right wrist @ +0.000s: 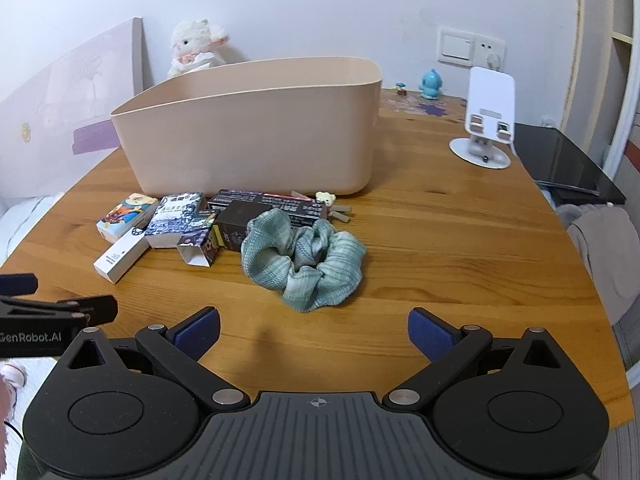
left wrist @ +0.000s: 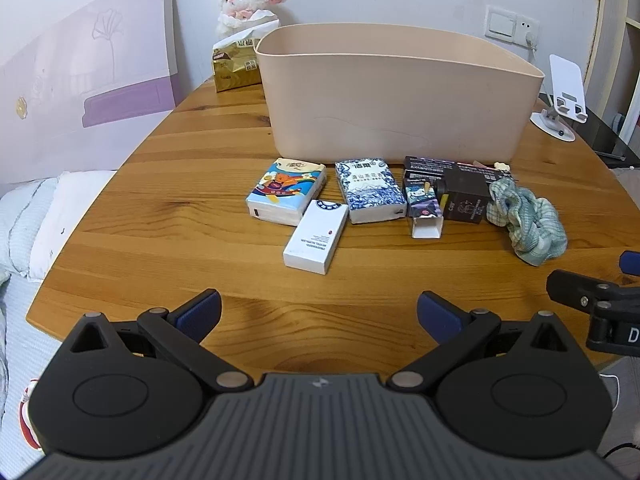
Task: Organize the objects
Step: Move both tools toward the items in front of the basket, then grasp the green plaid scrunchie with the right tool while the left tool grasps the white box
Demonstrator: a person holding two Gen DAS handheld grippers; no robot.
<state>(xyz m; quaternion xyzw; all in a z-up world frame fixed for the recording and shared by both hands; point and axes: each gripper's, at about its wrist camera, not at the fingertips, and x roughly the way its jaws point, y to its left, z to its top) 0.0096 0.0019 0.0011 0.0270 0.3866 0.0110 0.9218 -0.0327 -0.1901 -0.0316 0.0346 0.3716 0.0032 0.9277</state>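
Note:
A beige plastic bin (left wrist: 396, 92) (right wrist: 248, 128) stands on the wooden table (left wrist: 192, 208). In front of it lie a cartoon tissue pack (left wrist: 286, 192) (right wrist: 126, 216), a blue-patterned tissue pack (left wrist: 370, 190) (right wrist: 174, 218), a white box (left wrist: 316, 236) (right wrist: 120, 256), a small open carton (left wrist: 424, 210) (right wrist: 198, 248), dark boxes (left wrist: 460, 188) (right wrist: 264, 208) and a green checked cloth (left wrist: 528, 220) (right wrist: 304, 260). My left gripper (left wrist: 318, 314) is open and empty, short of the white box. My right gripper (right wrist: 314, 334) is open and empty, short of the cloth.
A gold tissue bag (left wrist: 236, 64) and plush lamb (left wrist: 248, 0) (right wrist: 196, 46) stand behind the bin. A white phone stand (left wrist: 560, 96) (right wrist: 486, 120) is at the right. Small figurines (right wrist: 430, 84) sit at the back. A bed (left wrist: 24, 240) lies left of the table.

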